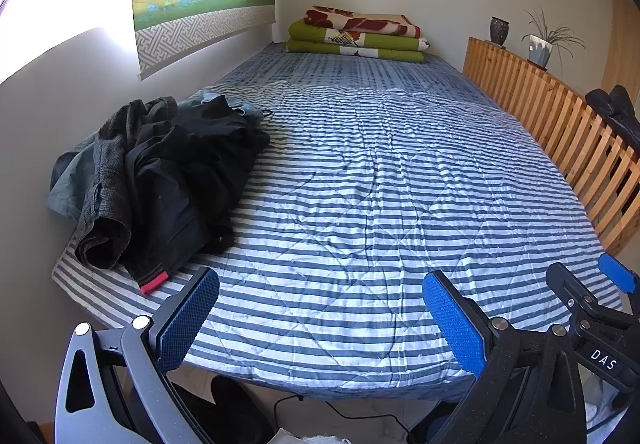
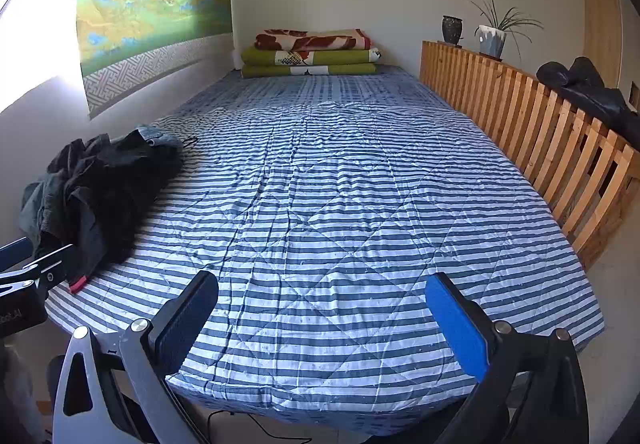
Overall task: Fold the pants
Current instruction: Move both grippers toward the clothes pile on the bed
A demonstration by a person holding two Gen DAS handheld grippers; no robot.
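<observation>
A crumpled heap of dark pants [image 1: 168,180] lies on the left side of the striped bed [image 1: 380,204], against the wall, with a red tag at its near end. In the right wrist view the same heap [image 2: 100,196] sits at the left. My left gripper [image 1: 320,320] hovers over the bed's near edge, open, with nothing between its blue pads. My right gripper [image 2: 320,324] is also open and empty, over the near edge further right. The right gripper's tip [image 1: 616,280] shows at the lower right of the left wrist view.
Folded green and red blankets [image 1: 356,36] are stacked at the bed's far end. A wooden slatted rail [image 1: 560,132] runs along the right side, with a vase, a potted plant [image 1: 540,44] and a black garment [image 2: 592,92] on it. A cable lies on the floor below.
</observation>
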